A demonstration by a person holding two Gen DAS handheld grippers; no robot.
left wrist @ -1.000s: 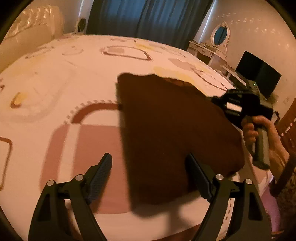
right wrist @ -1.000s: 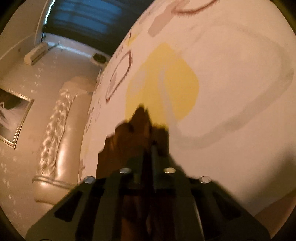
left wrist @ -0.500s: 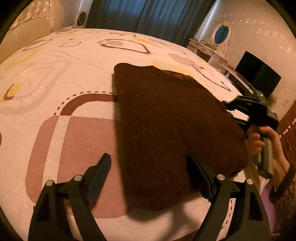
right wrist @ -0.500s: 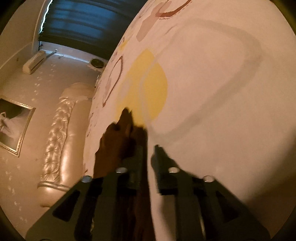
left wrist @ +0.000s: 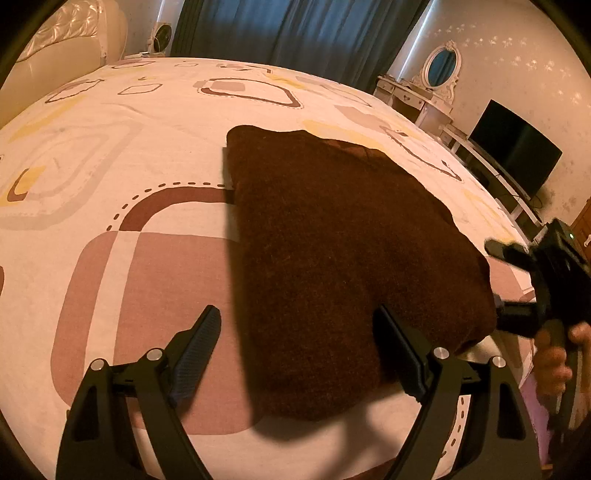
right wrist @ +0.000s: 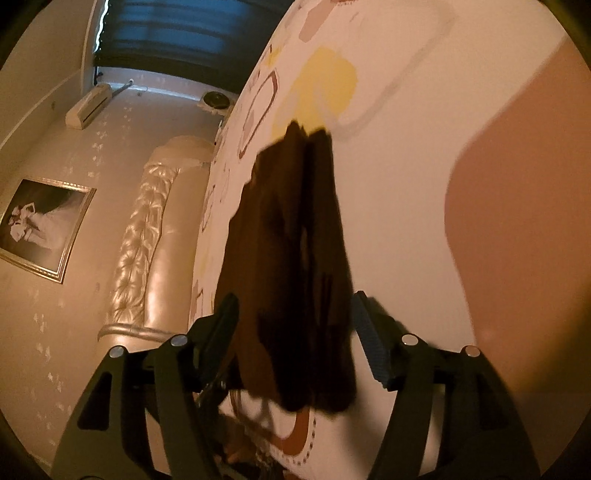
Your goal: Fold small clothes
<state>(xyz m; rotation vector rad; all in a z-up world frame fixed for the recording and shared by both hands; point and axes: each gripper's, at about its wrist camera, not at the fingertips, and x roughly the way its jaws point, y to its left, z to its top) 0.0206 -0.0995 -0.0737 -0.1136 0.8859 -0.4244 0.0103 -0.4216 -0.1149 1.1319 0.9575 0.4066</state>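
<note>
A dark brown garment [left wrist: 343,266] lay folded on the patterned bed sheet [left wrist: 122,155] as the right tool [right wrist: 295,328], gripped by a person's hand [left wrist: 554,354], let go of the cloth's edge. A second before, that tool had been pressed together on a bunched fold of the fabric; its jaws had just been opening, and they now stood spread on either side of the garment's near edge [right wrist: 295,266], the pads no longer pressing on it, though the blur of the right wrist view left the exact gap hard to judge. Seen from the left wrist view, the right tool [left wrist: 513,284] had drawn back from over the cloth to just beyond its right-hand edge. The left tool [left wrist: 299,354] hung with its jaws spread wide and pinching nothing; the garment's near corner lay ahead of it, closer to its right finger [left wrist: 399,350], while its left finger [left wrist: 199,343] stood over bare sheet. In the background stood a tufted headboard [right wrist: 147,236], blue curtains [left wrist: 295,33], a dressing table [left wrist: 424,96] and a dark television screen [left wrist: 517,147]. The release suggested that one fold had been laid down and set; judging by the broad, uneven shape remaining, at least one further fold appeared still to be needed.
</note>
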